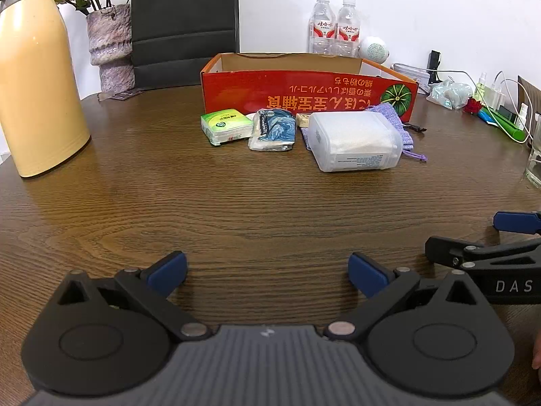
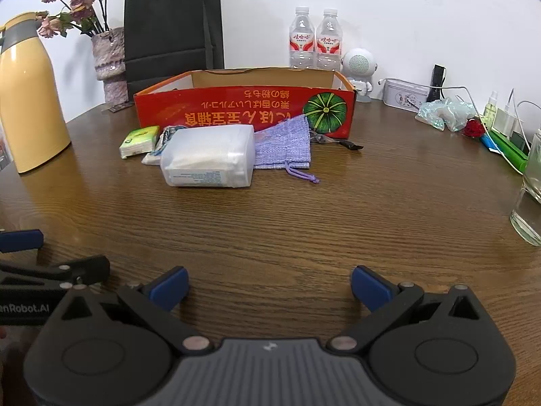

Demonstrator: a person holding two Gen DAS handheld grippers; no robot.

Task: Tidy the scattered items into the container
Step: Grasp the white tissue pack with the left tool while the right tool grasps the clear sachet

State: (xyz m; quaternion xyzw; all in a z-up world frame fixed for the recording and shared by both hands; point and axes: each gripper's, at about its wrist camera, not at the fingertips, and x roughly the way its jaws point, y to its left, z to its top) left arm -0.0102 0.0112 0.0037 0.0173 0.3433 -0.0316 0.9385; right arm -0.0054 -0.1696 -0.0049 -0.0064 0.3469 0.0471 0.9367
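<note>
yellow jug (image 1: 37,77) left | vase (image 1: 110,45) with dry roses | black bag (image 2: 172,23) | two bottles (image 2: 314,40) | glass (image 2: 529,203) right

Both grippers are black with blue pads (image 1: 169,267), silver rivets and white lettering.

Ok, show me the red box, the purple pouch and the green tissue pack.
Red box (image 2: 236,111), right wrist view, on its printed front wall.
Purple pouch (image 2: 284,142), right wrist view, mid-fabric.
Green tissue pack (image 1: 226,125), left wrist view, on its top face.
</note>
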